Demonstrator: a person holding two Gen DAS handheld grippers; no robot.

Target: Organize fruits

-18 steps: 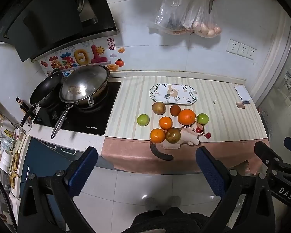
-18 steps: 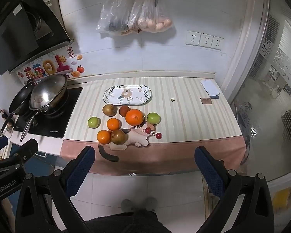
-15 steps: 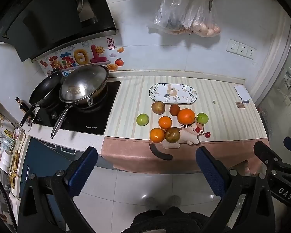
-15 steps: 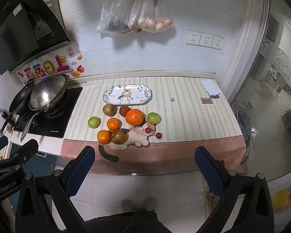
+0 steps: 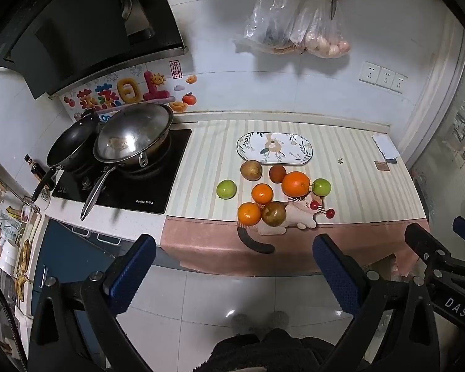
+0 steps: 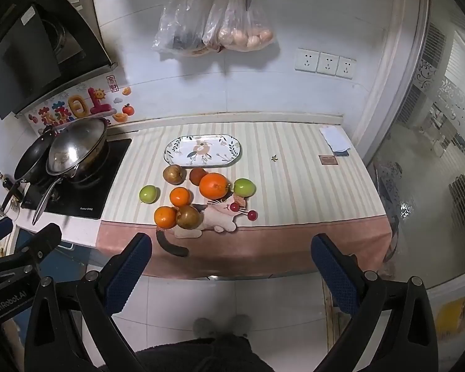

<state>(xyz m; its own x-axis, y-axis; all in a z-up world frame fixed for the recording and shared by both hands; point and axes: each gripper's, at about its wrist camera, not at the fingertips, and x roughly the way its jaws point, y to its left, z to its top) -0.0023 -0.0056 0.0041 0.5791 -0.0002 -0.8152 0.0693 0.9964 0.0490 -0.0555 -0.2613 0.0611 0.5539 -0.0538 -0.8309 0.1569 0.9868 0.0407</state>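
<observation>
Both grippers, left and right, stay wide apart and empty; nothing moved, so fruit still waits beside the plate.

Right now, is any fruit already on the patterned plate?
No, the patterned plate holds nothing, and the fruit, like the large orange, lies on the mat in front of it.

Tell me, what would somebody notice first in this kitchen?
Probably the bright pile of fruit on the striped counter cloth, with the big orange in the middle. Just behind it sits an empty flowered plate, and a shiny wok stands on the stove to the left.
</observation>
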